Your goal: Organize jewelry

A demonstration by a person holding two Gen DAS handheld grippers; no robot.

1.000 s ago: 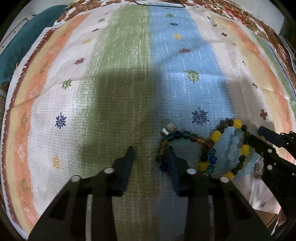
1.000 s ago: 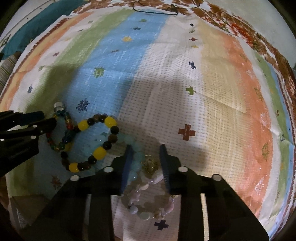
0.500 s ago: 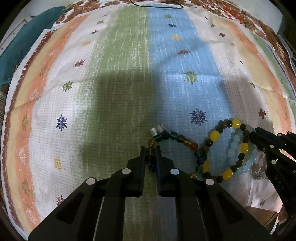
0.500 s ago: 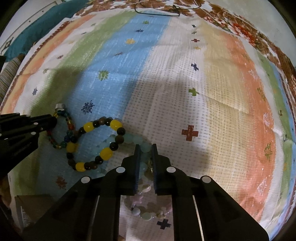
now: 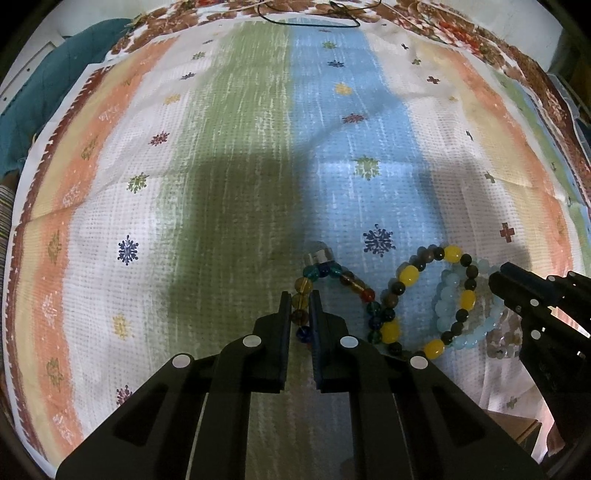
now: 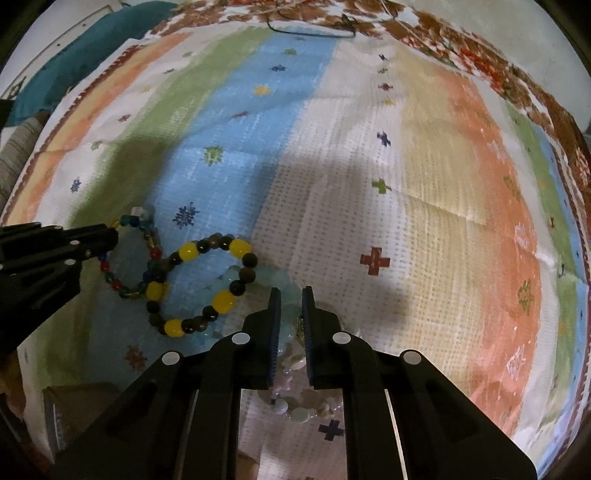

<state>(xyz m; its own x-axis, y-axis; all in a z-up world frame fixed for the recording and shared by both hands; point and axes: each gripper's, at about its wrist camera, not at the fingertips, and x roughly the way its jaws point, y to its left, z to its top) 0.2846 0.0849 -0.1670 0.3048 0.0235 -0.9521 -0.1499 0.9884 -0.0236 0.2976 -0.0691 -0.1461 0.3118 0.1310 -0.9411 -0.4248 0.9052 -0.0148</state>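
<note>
Several bead bracelets lie tangled on a striped cloth. My left gripper [image 5: 300,301] is shut on the multicolour glass-bead bracelet [image 5: 351,282], which carries a clear charm [image 5: 320,254]. A yellow-and-dark bead bracelet [image 5: 410,275] overlaps a pale blue bead bracelet [image 5: 447,299]. My right gripper [image 6: 291,306] is shut on a pale pink-and-white bead bracelet [image 6: 295,406], at its small gold charm; the pale blue bracelet [image 6: 273,275] touches its fingers. The yellow-and-dark bracelet [image 6: 188,253] and the glass-bead bracelet [image 6: 151,240] lie to its left, by the left gripper [image 6: 110,238].
The striped cloth [image 5: 258,147] covers the whole surface. A thin black cord [image 5: 314,22] lies at its far edge. A teal cushion [image 5: 37,92] sits beyond the left edge. A brown box corner [image 5: 524,432] shows below the cloth's near right edge.
Both grippers have closed from open: the left on the glass-bead bracelet, the right on the pale pink-and-white bracelet. The left gripper slid right onto the beads.
</note>
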